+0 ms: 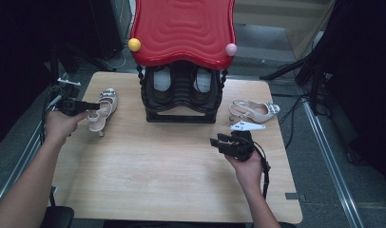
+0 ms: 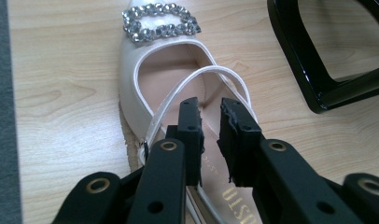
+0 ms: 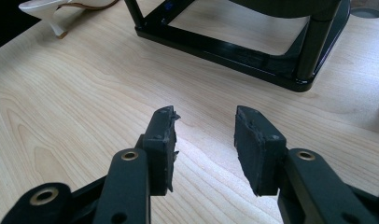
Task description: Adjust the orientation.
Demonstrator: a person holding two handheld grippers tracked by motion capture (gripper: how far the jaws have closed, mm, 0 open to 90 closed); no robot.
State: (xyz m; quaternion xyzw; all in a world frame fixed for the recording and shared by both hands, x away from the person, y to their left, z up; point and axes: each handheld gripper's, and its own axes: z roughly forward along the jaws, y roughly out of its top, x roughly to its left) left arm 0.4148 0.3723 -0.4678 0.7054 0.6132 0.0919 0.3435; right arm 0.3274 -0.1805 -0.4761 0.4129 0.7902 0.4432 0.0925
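Wooden table point(image 1: 172, 175) carries a slingback shoe point(image 1: 104, 107) at nine o'clock; left hand-held gripper point(image 2: 211, 116), narrowly parted, hovers over its strap, gripping nothing. Shoe rack point(image 1: 181, 95) stands at twelve. Right hand-held gripper point(image 3: 204, 135) waits wide and empty. Racking seems left.

High view overhead facing forward, gripper views close, low, sharing black rack point(image 1: 180, 102).

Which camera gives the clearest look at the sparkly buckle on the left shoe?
The left gripper view: the rhinestone buckle on the shoe is close and sharp. The high view shows it small and blurred. The right gripper view catches that shoe's heel end alone.
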